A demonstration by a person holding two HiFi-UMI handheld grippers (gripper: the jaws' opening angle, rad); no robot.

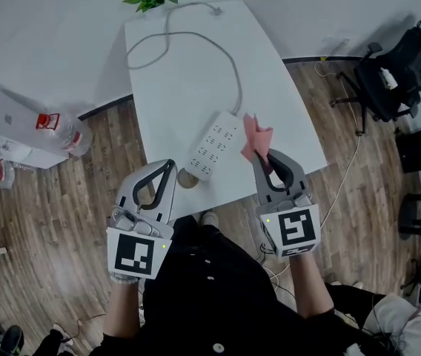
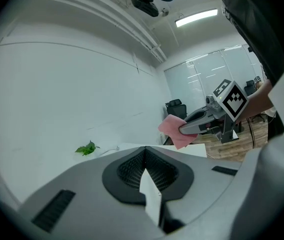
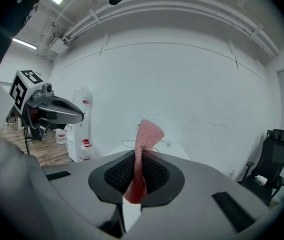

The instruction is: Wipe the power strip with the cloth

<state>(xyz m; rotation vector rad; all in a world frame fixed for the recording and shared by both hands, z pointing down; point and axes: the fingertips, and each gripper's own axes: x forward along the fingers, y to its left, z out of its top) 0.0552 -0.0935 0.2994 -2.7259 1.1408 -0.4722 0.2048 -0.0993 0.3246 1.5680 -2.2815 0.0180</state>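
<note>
right gripper is pinching the pink cloth just beside the power strip; left gripper is hovering, jaws together, empty; wiping seemingly not yet started.

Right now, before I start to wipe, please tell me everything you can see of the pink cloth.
The cloth is small, pink and soft, with a fine knitted weave. It is crumpled into a loose fold. The right gripper has its jaws shut on its lower part, and the free end sticks out past the tips. It is held in the air over the near right part of the table, beside the power strip; it seems to touch neither.
</note>
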